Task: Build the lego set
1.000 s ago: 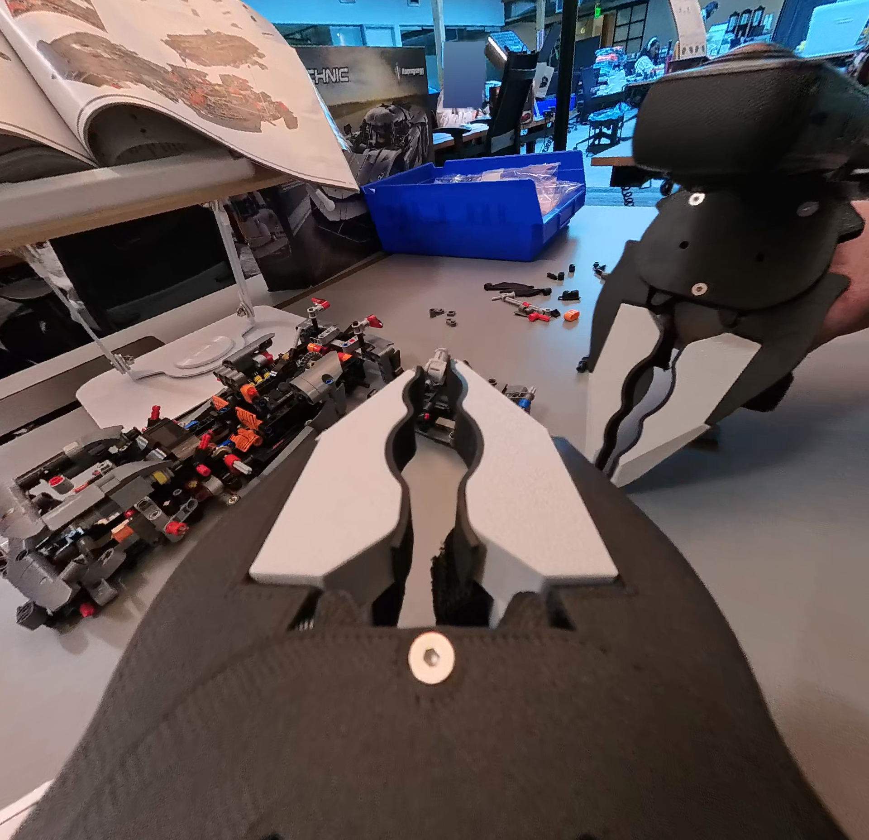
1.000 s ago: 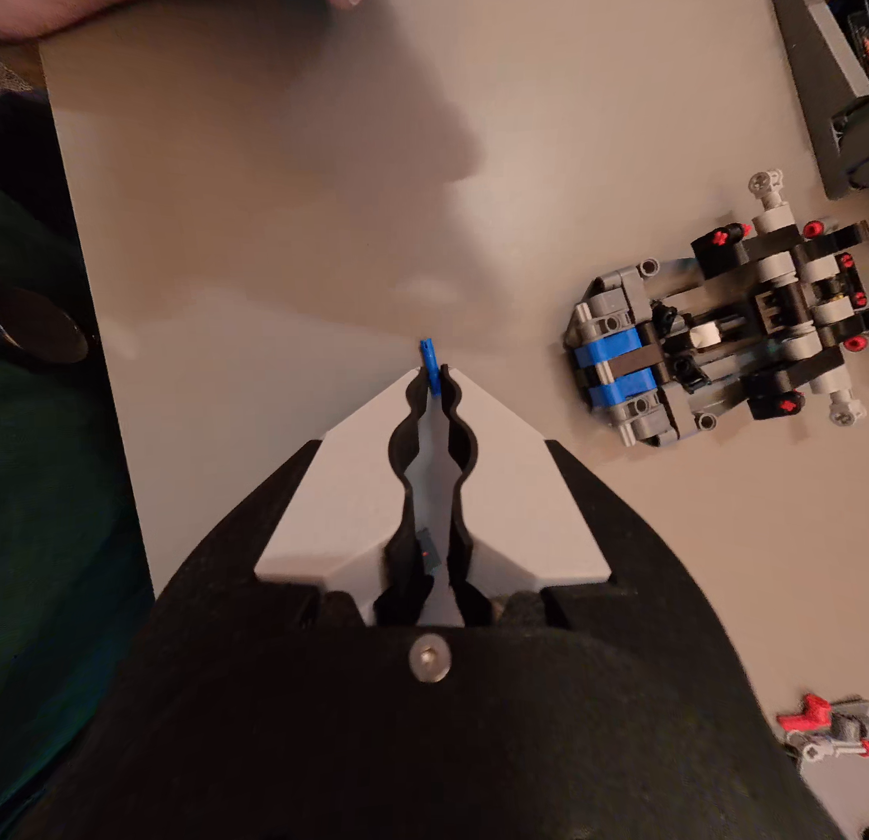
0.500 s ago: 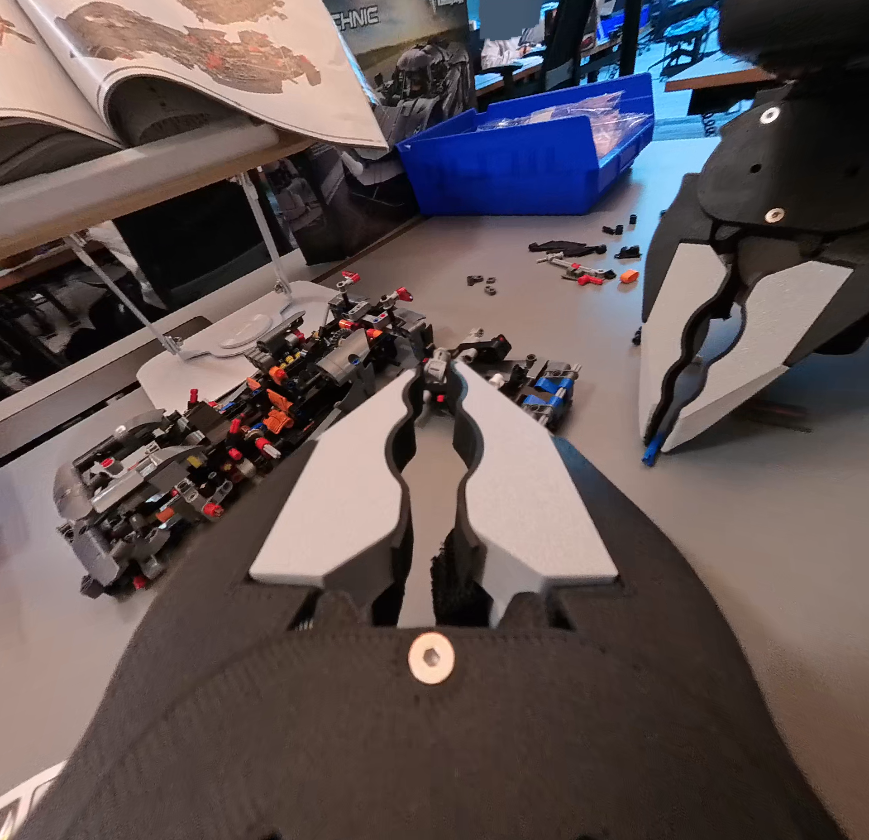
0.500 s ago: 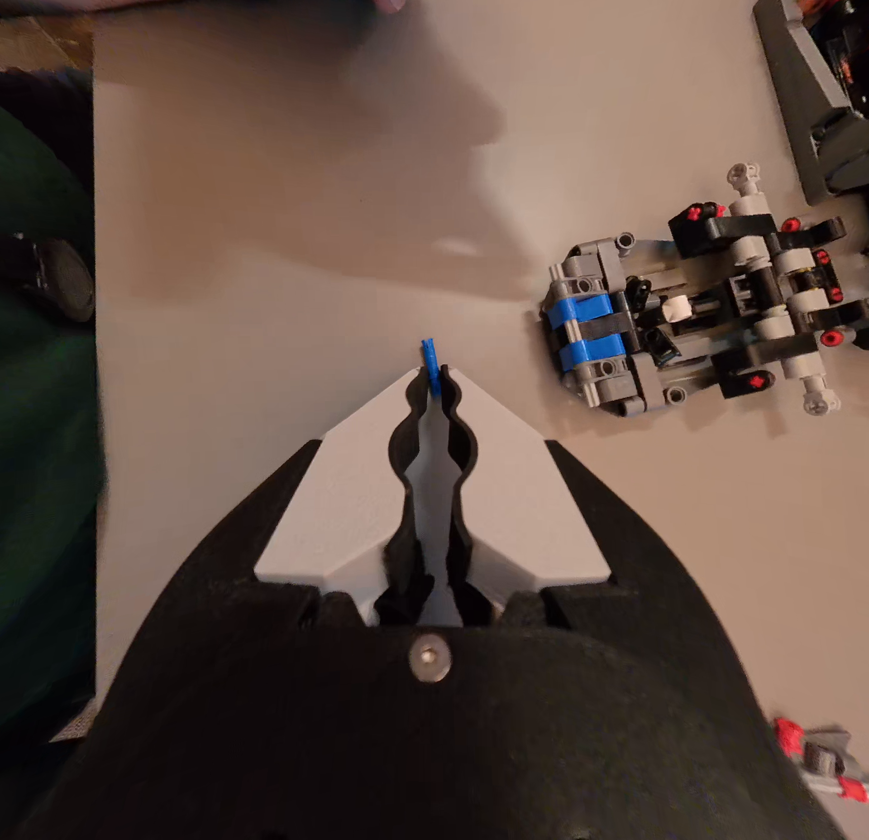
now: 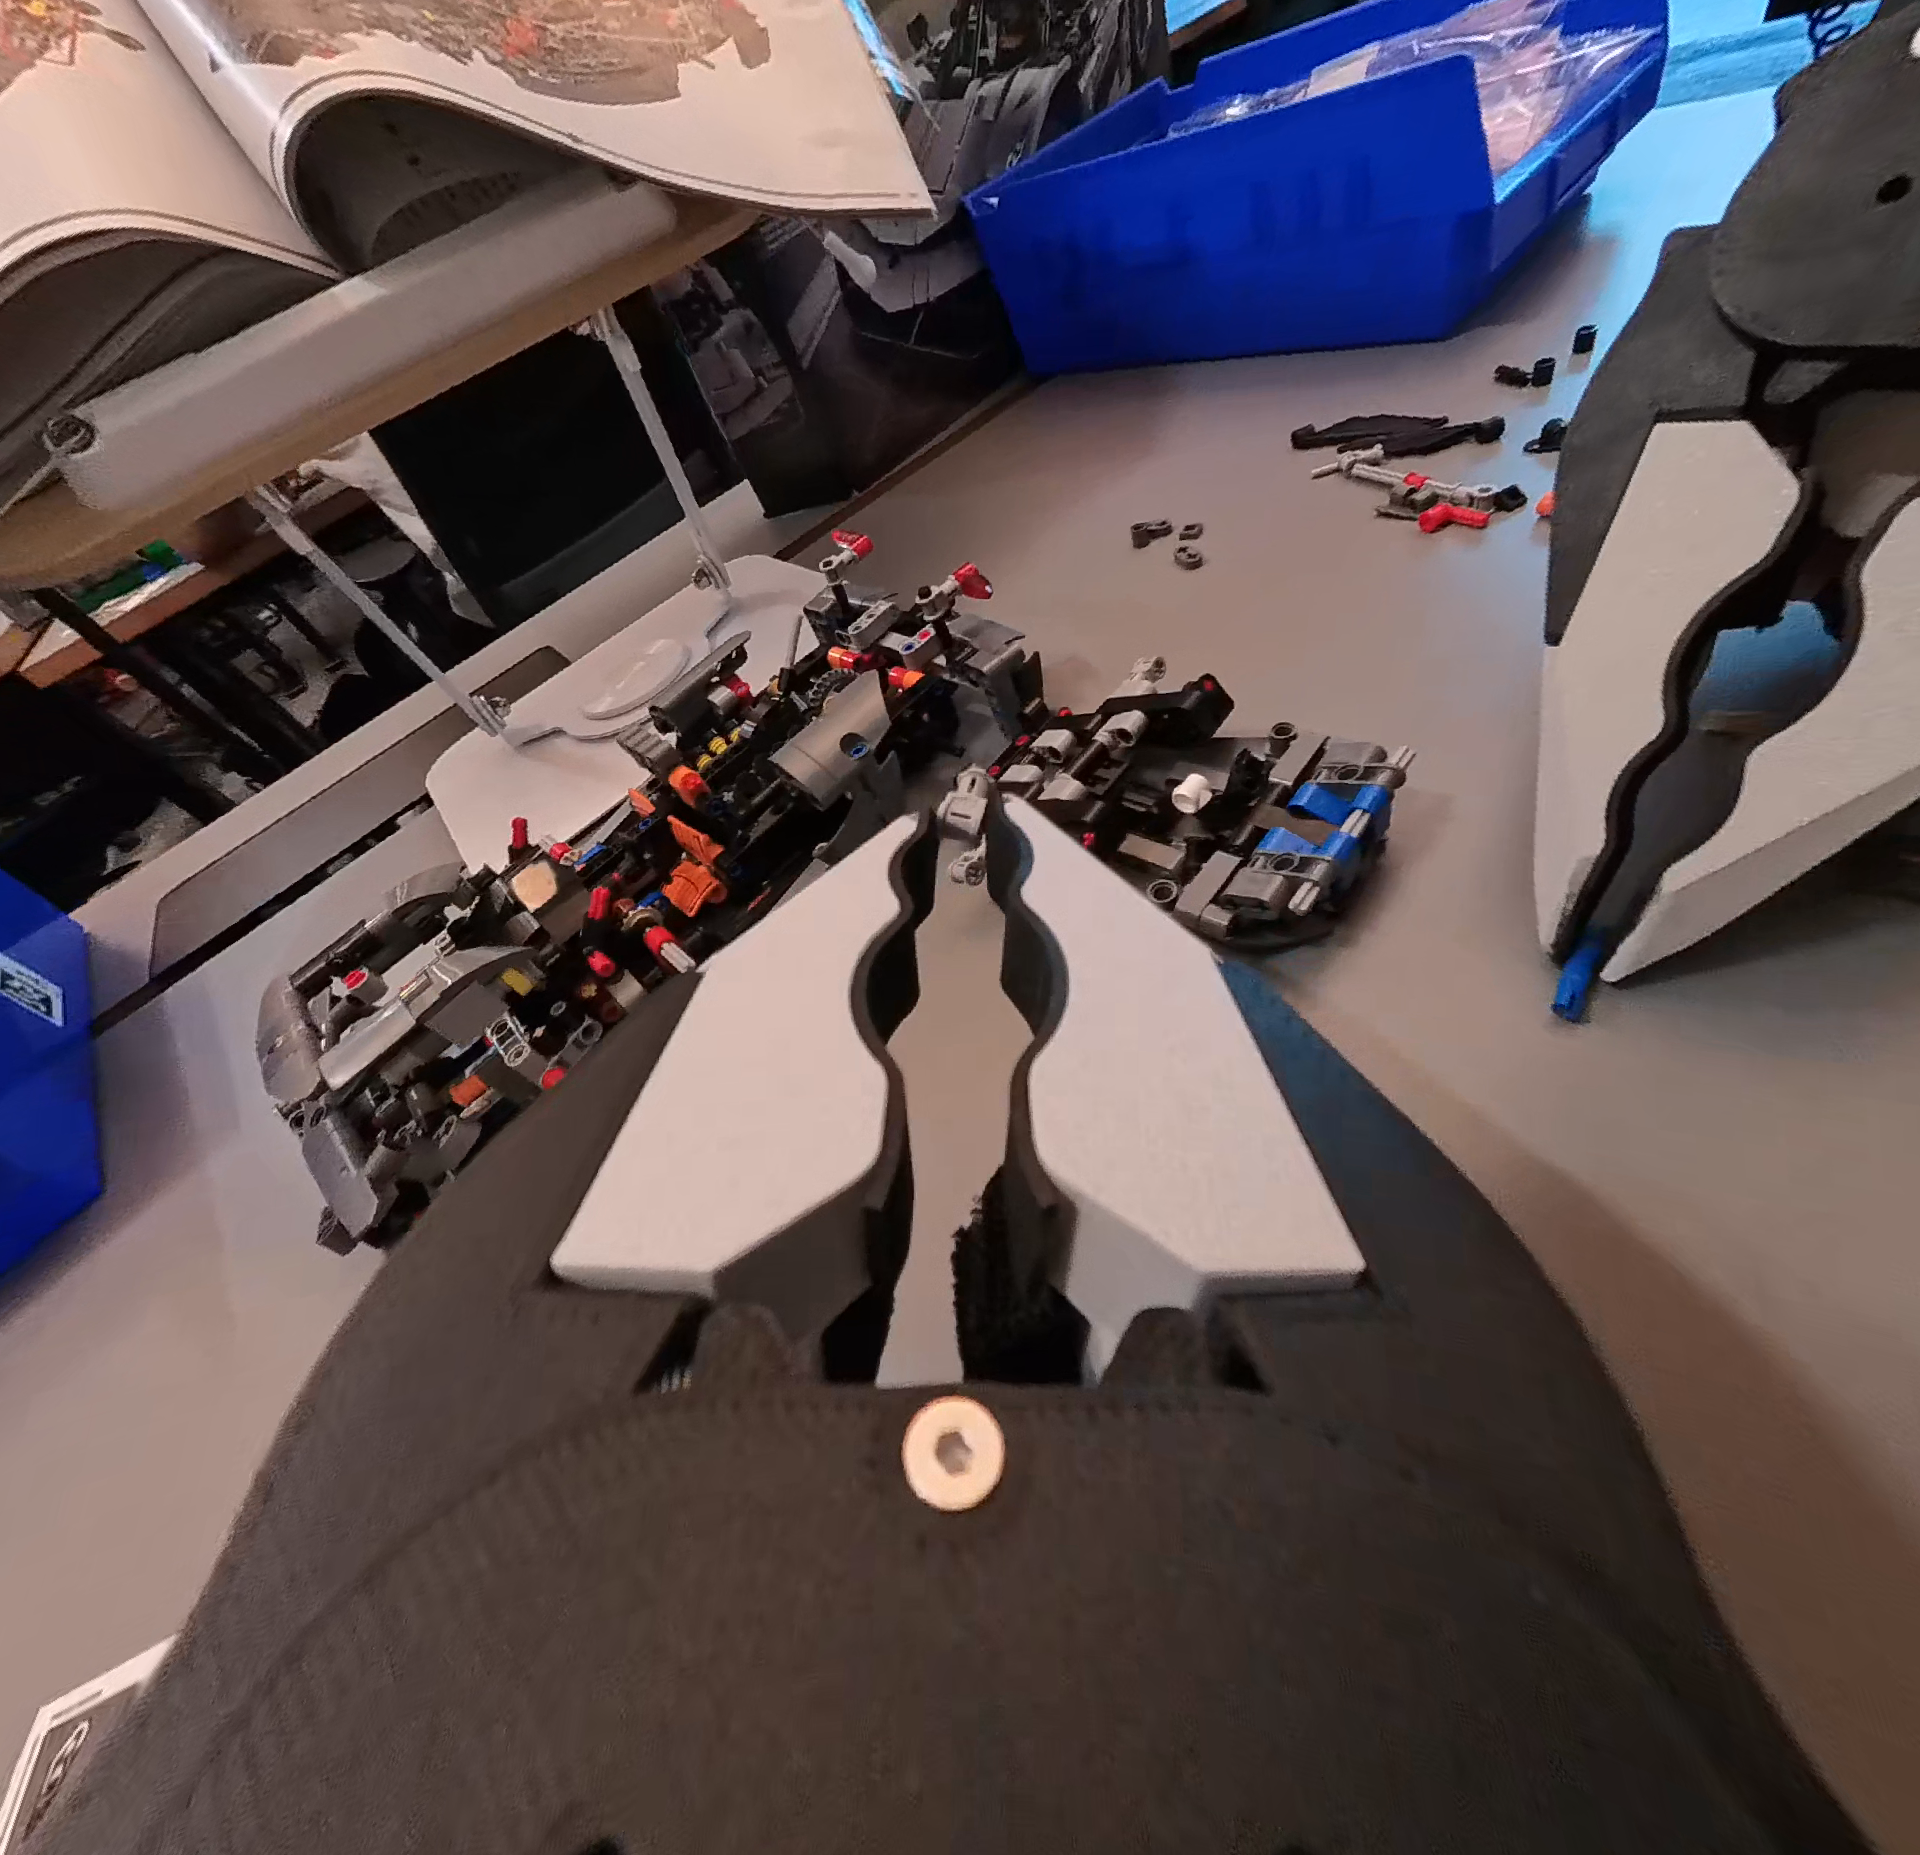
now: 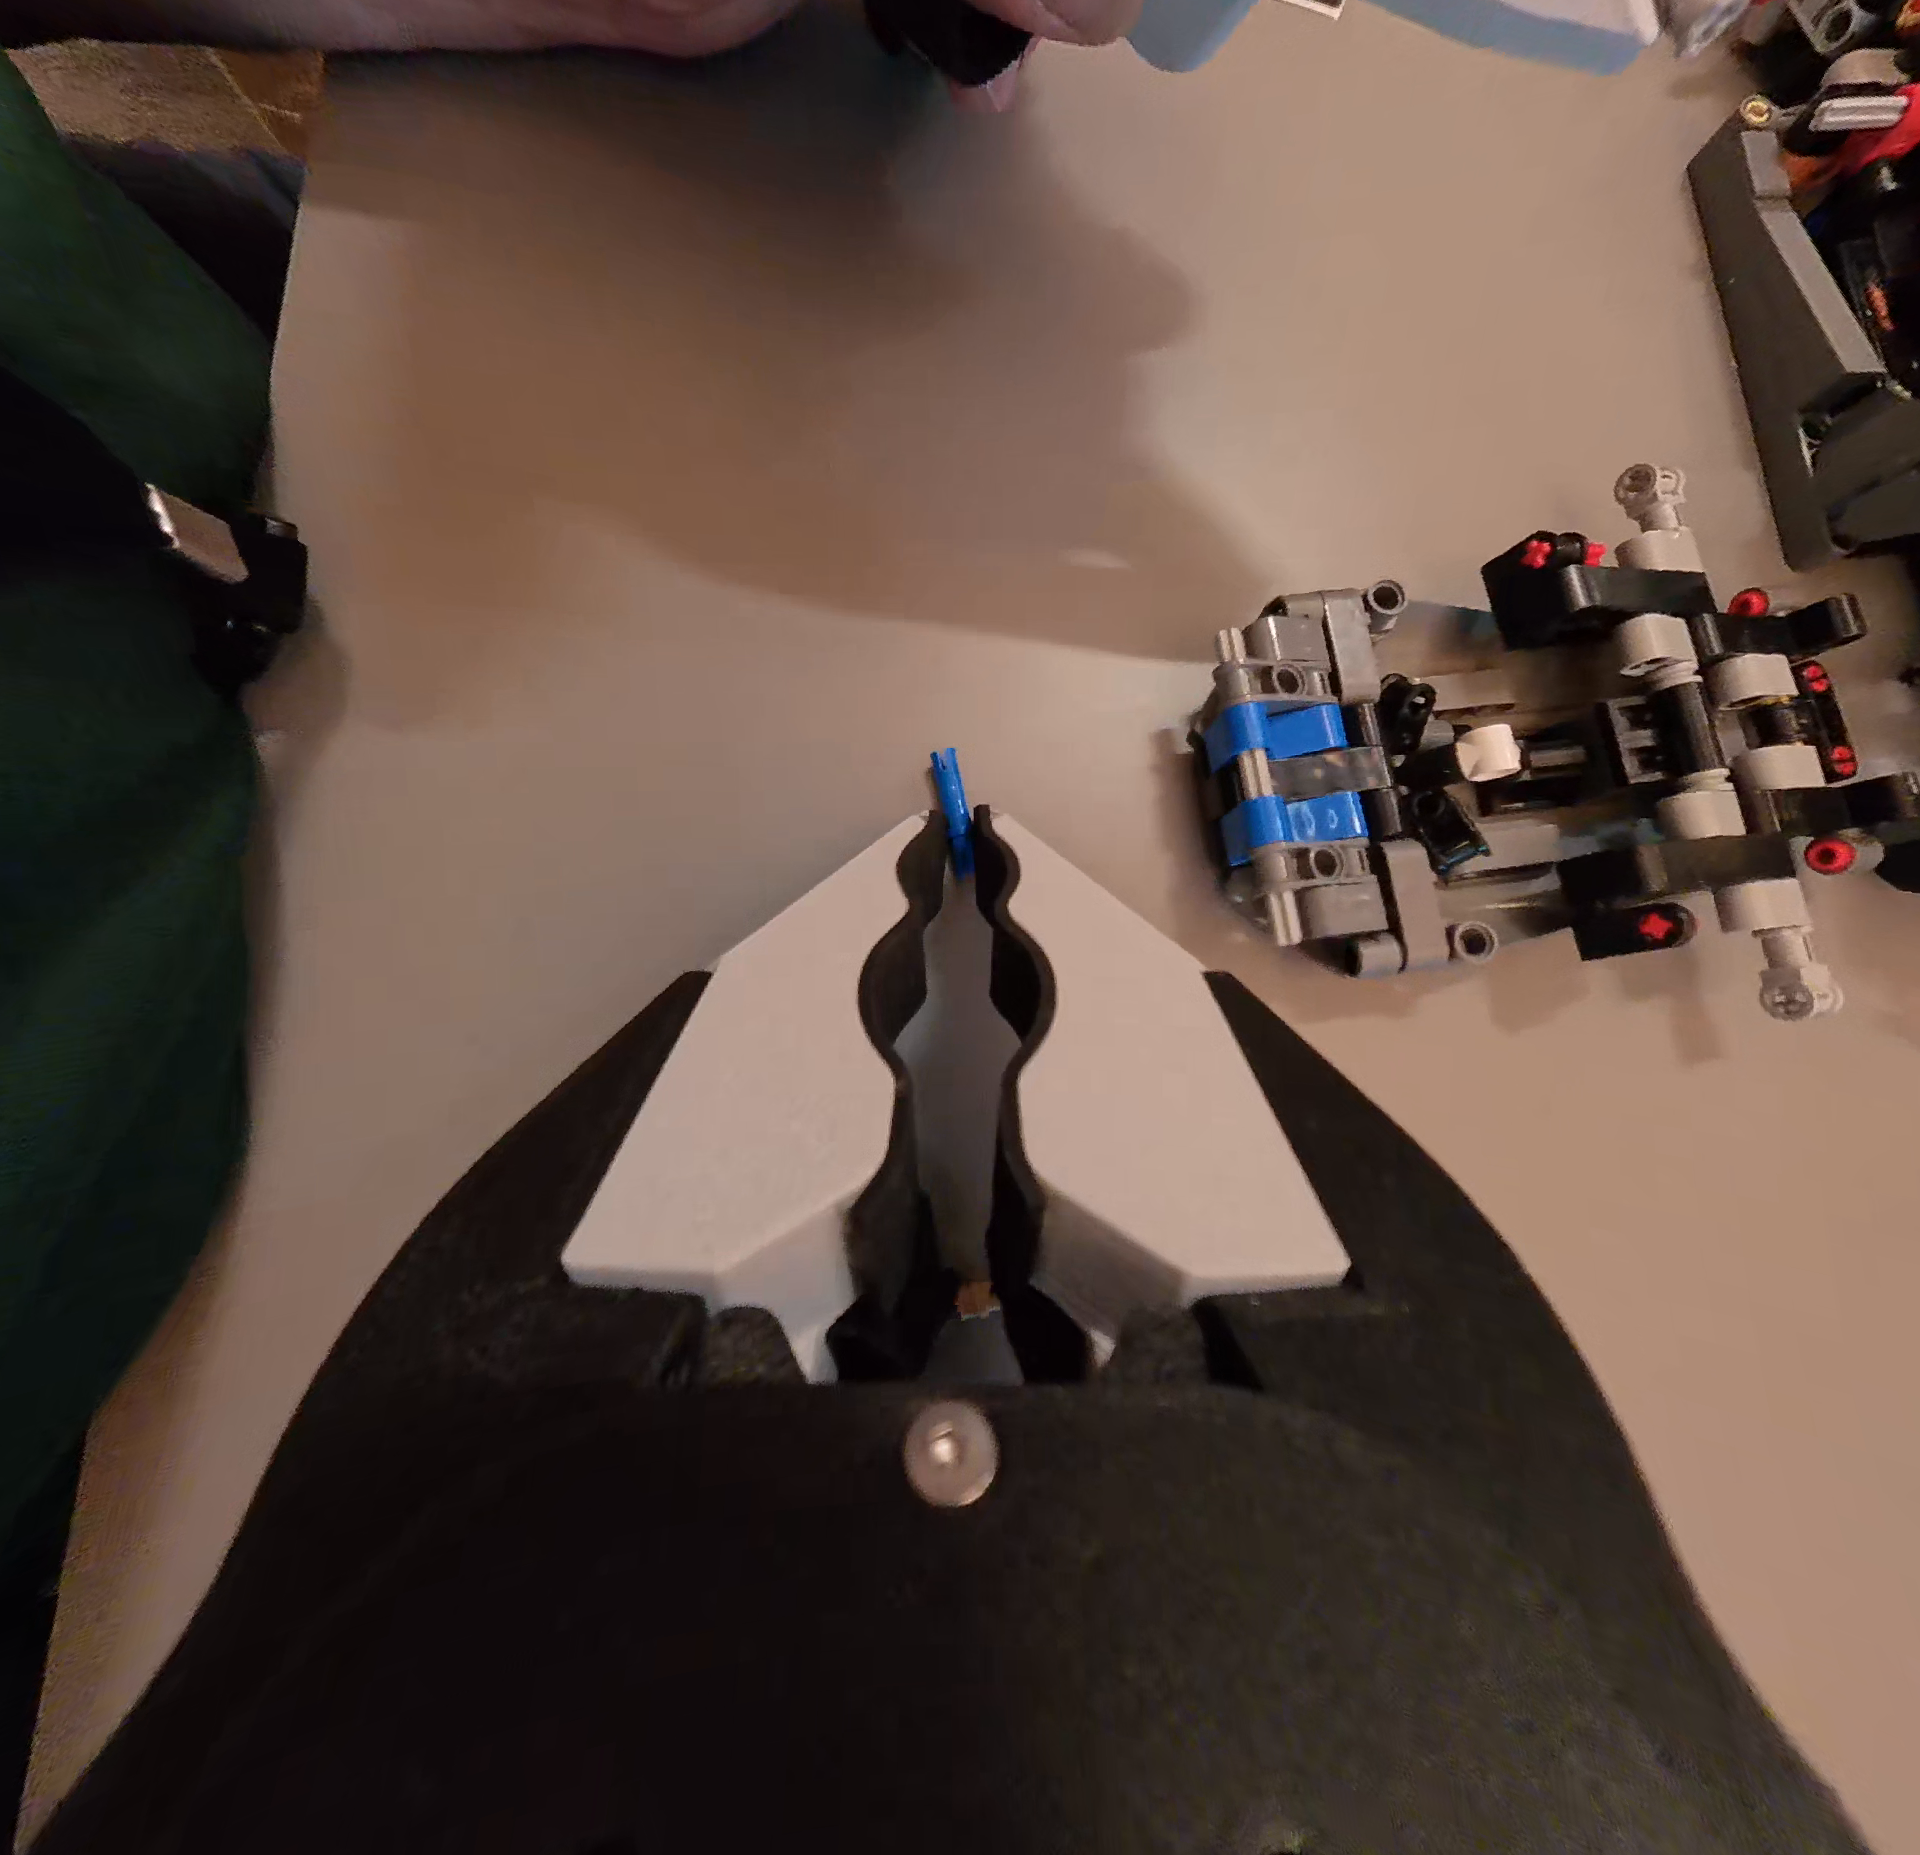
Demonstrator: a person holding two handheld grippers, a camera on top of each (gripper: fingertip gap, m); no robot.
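Note:
My left gripper (image 5: 962, 831) is shut on a small grey lego piece (image 5: 966, 816) and holds it above the long dark lego vehicle model (image 5: 623, 901). A small black, grey and blue sub-assembly (image 5: 1236, 818) lies on the table to the model's right; it also shows in the right wrist view (image 6: 1507, 766). My right gripper (image 6: 956, 818) is shut on a blue pin (image 6: 952, 803) that sticks out of its tips, left of the sub-assembly and apart from it. In the left wrist view the right gripper (image 5: 1581, 958) points down with the pin (image 5: 1573, 986) close to the table.
An open instruction booklet (image 5: 436, 70) stands on a stand at the back left. A blue bin (image 5: 1247, 236) with bags sits behind. Loose pieces (image 5: 1423, 491) lie at the back right. A blue box (image 5: 42, 1078) is at the left. The table's edge (image 6: 286, 579) is at the left. My hands' fingertips stand some 15 cm from each other.
The left gripper has pulled back and left, so the sub-assembly now shows to the right of its fingers. The right gripper has come lower with the blue pin. Both grips are unchanged.

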